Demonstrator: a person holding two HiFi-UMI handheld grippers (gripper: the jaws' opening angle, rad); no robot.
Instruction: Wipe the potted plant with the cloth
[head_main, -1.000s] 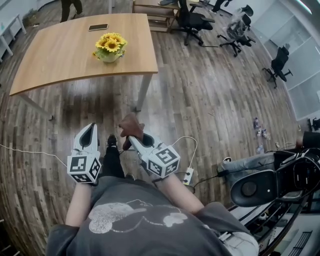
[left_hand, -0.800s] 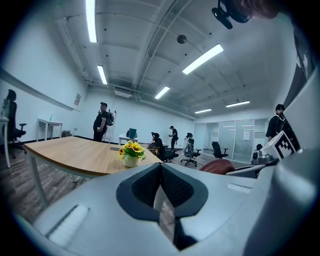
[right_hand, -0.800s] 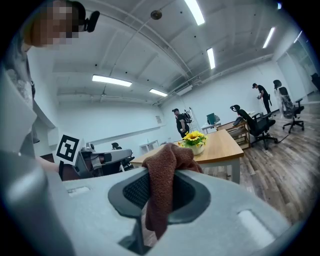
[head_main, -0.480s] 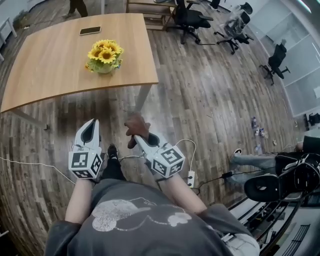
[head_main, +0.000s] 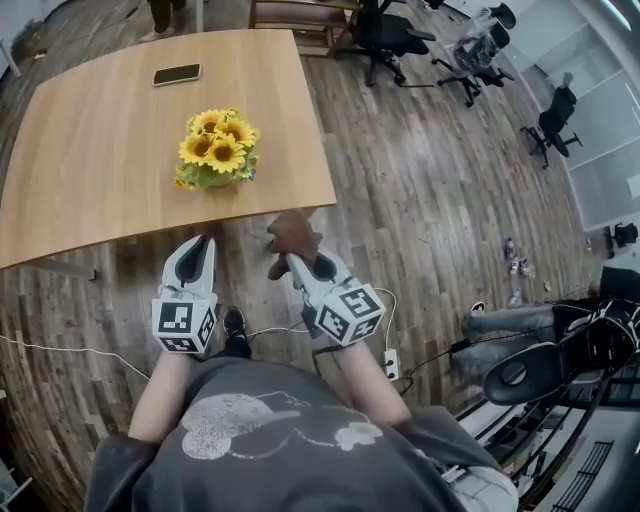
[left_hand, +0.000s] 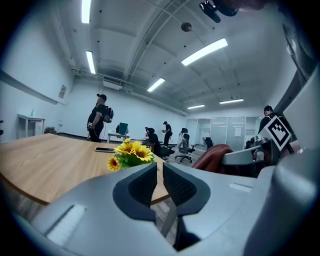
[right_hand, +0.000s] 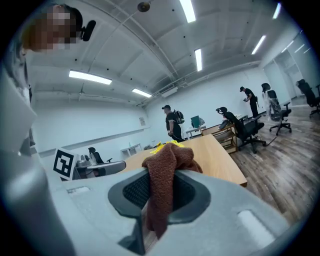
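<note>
The right hand-held gripper (head_main: 291, 262) clamped a brown cloth (head_main: 292, 235). The empty left hand-held gripper (head_main: 196, 250) was just opening, with the potted plant (head_main: 218, 150) at 12 o'clock on the surface (head_main: 90, 150).

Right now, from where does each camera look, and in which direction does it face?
Head view: on the person's head, facing steeply down at the table; shows shirt, forearms, the left gripper and the right gripper.
Left gripper view: on the left gripper, facing along its jaws, opening with nothing between, toward the potted plant.
Right gripper view: on the right gripper, facing along its jaws, shut on the cloth, toward the table.
Shared: all three show the table and potted plant.
</note>
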